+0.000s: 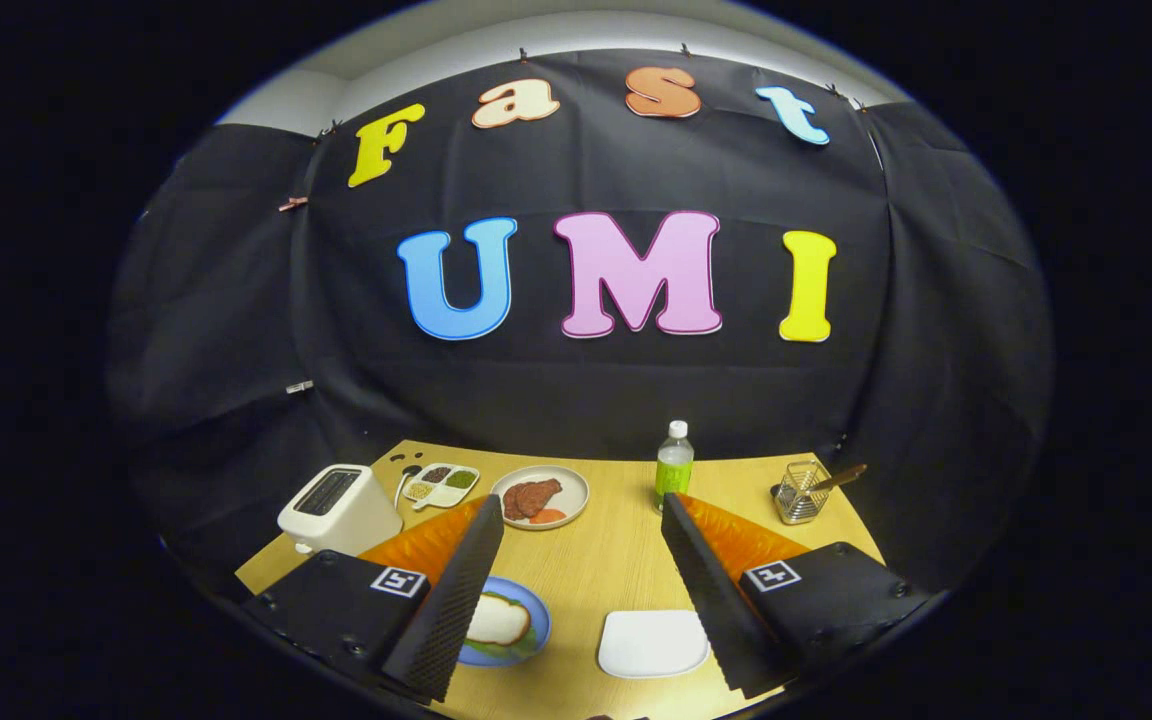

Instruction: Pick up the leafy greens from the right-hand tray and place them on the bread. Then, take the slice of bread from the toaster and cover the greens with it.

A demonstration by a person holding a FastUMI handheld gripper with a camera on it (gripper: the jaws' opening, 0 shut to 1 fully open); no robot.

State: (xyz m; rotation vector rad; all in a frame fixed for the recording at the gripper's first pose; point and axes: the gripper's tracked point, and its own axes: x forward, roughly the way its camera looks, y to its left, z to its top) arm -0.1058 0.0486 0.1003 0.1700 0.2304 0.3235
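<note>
Sharp, evenly lit tabletop; strong fisheye bending outward.

The gripper [581, 520] hangs wide open above the surface [596, 560]. Between its fingers lie a blue plate [528, 620] with bread [498, 620] over greens [526, 645] at 7 o'clock and a white tray [653, 643] at 5. The toaster [338, 508] sits at 10 o'clock.

Staged kitchen booth: wooden table [616, 570], black cloth wall [576, 380], toaster [339, 509], food plates [540, 496], bottle [674, 466], utensil holder [800, 493].
</note>
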